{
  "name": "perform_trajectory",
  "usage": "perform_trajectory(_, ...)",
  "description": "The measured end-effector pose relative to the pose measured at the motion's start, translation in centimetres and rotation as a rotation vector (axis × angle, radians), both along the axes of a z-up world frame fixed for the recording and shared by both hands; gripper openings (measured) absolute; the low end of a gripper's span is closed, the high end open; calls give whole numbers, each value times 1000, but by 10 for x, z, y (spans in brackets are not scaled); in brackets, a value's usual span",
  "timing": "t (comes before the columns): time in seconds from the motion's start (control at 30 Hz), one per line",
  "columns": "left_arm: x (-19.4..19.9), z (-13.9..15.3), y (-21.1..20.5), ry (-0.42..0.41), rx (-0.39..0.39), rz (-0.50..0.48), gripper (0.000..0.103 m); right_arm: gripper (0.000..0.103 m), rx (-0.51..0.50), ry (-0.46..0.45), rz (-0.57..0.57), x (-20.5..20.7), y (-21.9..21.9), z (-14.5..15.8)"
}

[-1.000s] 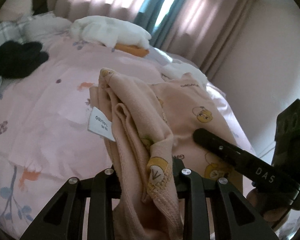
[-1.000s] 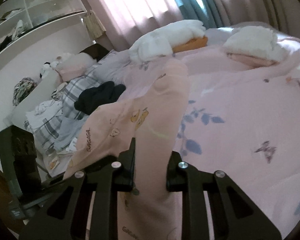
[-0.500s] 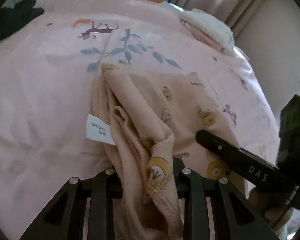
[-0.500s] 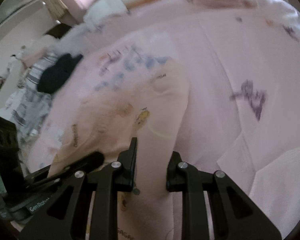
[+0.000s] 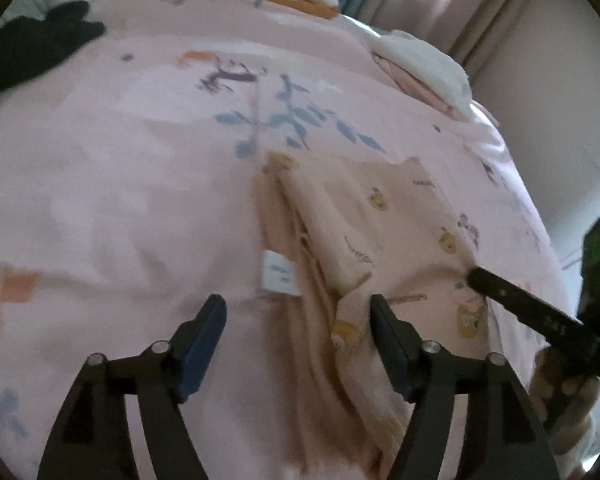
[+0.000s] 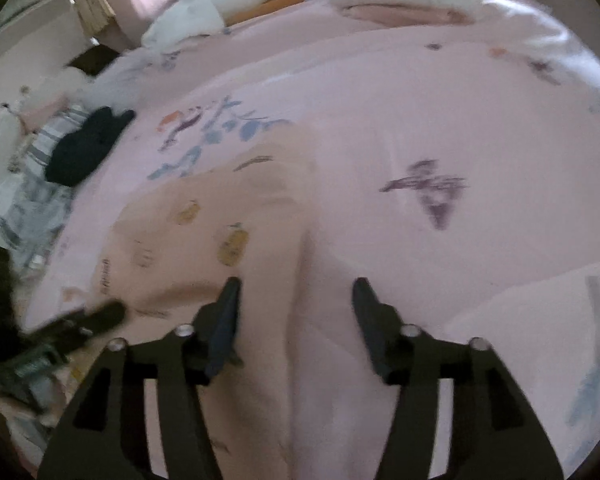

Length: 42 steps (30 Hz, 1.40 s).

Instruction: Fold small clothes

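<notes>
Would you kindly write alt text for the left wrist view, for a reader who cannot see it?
The left gripper hangs with jaws open over a peach cartoon-print garment lying on a pink floral bedspread, a white size tag showing. The right gripper pokes in from the right; a black garment lies far left.

Bed [image 5: 100, 200] with pink printed sheet fills both views. Pink curtains [image 5: 440, 4] plus teal strip behind far edge, daylight through. Plain wall [image 5: 560, 100] at right. White shelving [image 6: 28, 28] far left.
</notes>
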<state>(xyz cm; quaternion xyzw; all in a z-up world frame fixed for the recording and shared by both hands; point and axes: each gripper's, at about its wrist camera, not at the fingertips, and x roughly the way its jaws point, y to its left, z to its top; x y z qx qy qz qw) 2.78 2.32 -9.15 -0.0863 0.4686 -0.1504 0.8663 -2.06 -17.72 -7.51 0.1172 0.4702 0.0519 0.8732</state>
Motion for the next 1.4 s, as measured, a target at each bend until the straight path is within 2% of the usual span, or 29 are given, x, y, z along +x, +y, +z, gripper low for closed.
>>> perform_trajectory(0.07,-10,16,-2,-42,41,-1,75,58,-39,13,-17,-8,0,13)
perform_trajectory(0.13,-24,38,-6,-120,94,0,82,58,-101,19,-30,-15,3,26)
perform_trajectory(0.17,-27,43,-6,-141,96,0,86,58,-131,16,-39,-20,4,34)
perform_trajectory(0.23,-37,58,-5,-189,66,-12,96,65,-161,0,-43,-26,5,46)
perform_trajectory(0.27,-42,65,-5,-206,46,-16,102,73,-178,-10,-41,-30,7,52)
perform_trajectory(0.33,-49,73,-6,-220,25,-17,102,80,-199,-29,-41,-39,9,61)
perform_trajectory(0.4,-53,76,-10,-207,8,-35,102,85,-203,-31,-42,-45,10,65)
perform_trajectory(0.5,-55,73,-20,-169,5,-68,102,85,-202,-15,-45,-52,9,65)
perform_trajectory(0.57,-59,68,-27,-135,32,-82,102,85,-196,3,-55,-55,12,63)
perform_trajectory(0.73,-68,57,-39,-123,87,-112,102,85,-159,51,-69,-59,7,46)
perform_trajectory(0.93,-63,49,-41,-108,102,-99,102,85,-120,96,-113,-55,0,32)
perform_trajectory(1.4,-47,40,-48,-96,118,-84,102,85,-115,118,-87,-39,5,22)
